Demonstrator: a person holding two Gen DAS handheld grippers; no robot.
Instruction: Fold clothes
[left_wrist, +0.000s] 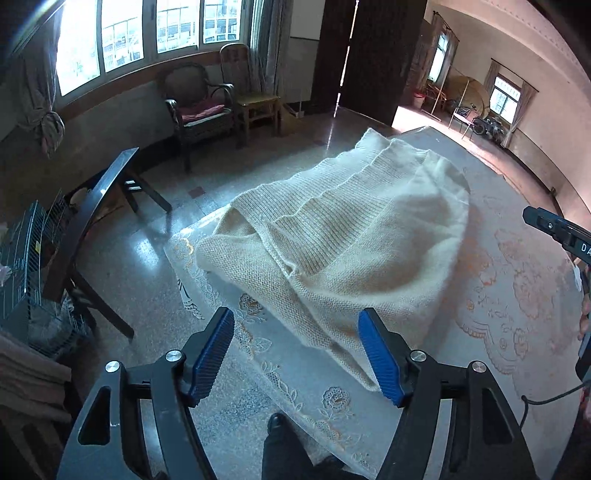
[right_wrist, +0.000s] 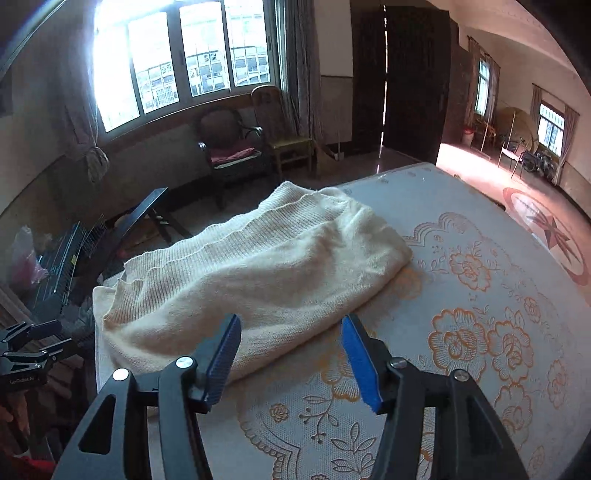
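A cream knitted sweater (left_wrist: 332, 229) lies folded on the table, its ribbed hem toward the far left edge. My left gripper (left_wrist: 297, 323) hangs open just above the sweater's near corner, nothing between its blue pads. In the right wrist view the same sweater (right_wrist: 251, 273) stretches across the table's left side. My right gripper (right_wrist: 291, 328) stands open over the sweater's near edge, jaws apart and not touching the knit. The right gripper's black body (left_wrist: 561, 229) shows at the right edge of the left wrist view. The left gripper (right_wrist: 29, 347) shows at the left edge of the right wrist view.
The table wears a white cloth with orange flowers (right_wrist: 480, 332). A dark bench (left_wrist: 92, 206) and a wire cage (left_wrist: 22, 254) stand to the left. Two chairs (left_wrist: 199, 107) sit under the windows. A person's dark trouser leg and shoe (left_wrist: 280, 446) are below the table edge.
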